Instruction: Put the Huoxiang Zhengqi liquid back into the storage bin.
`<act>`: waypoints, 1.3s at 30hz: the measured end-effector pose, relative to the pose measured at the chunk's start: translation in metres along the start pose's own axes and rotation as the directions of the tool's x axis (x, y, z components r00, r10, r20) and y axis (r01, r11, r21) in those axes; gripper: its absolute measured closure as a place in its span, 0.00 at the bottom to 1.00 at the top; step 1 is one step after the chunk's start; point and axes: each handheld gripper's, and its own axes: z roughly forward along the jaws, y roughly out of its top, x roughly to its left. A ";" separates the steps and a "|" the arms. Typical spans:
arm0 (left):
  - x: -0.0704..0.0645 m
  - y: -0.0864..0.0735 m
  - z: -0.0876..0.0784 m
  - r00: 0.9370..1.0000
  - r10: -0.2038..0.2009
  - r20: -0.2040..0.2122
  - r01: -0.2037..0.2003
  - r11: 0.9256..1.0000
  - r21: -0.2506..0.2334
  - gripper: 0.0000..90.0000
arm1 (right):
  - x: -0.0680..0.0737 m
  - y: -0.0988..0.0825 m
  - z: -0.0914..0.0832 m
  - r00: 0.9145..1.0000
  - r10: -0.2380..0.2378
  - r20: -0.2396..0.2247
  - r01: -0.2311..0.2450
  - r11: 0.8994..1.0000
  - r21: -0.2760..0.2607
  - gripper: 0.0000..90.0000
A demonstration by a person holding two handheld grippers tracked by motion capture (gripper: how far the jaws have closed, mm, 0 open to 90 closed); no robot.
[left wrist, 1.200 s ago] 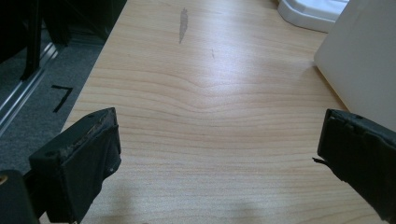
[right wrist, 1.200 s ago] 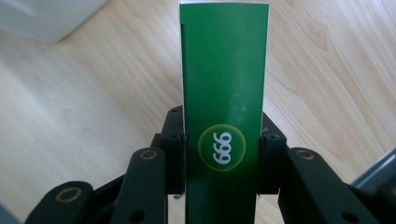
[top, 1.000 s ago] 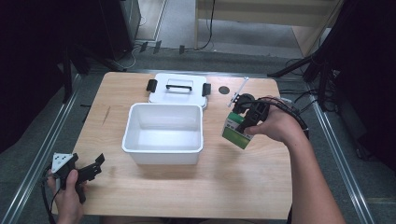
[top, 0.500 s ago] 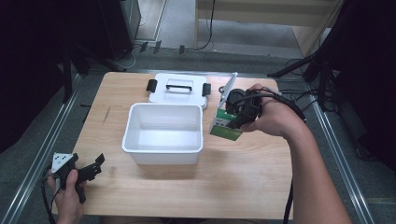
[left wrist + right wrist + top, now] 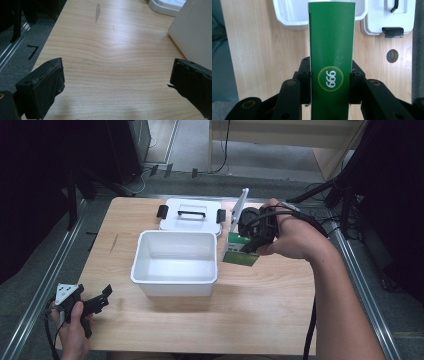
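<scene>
Green card fills the middle of the right gripper view — a small green box (image 5: 332,62) with a round "999" mark, pinched between the two black jaws of the right tool (image 5: 331,81). From the high view the box (image 5: 240,252) hangs tilted above the wooden tabletop (image 5: 280,305), just beside the right wall of the open white bin (image 5: 175,282). Behind the bin lies its white lid (image 5: 191,215), flat, with a black handle and black clips. At the near left corner of the tabletop the left tool (image 5: 95,301) sits in the person's hand, its jaws spread wide with nothing between them — bare wood shows through the gap in its own view.
</scene>
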 end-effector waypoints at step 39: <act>0.000 0.000 0.001 1.000 -0.004 0.007 0.004 1.000 -0.002 0.00 | 0.002 0.107 0.014 0.994 -0.103 -0.041 0.102 0.995 -0.017 0.71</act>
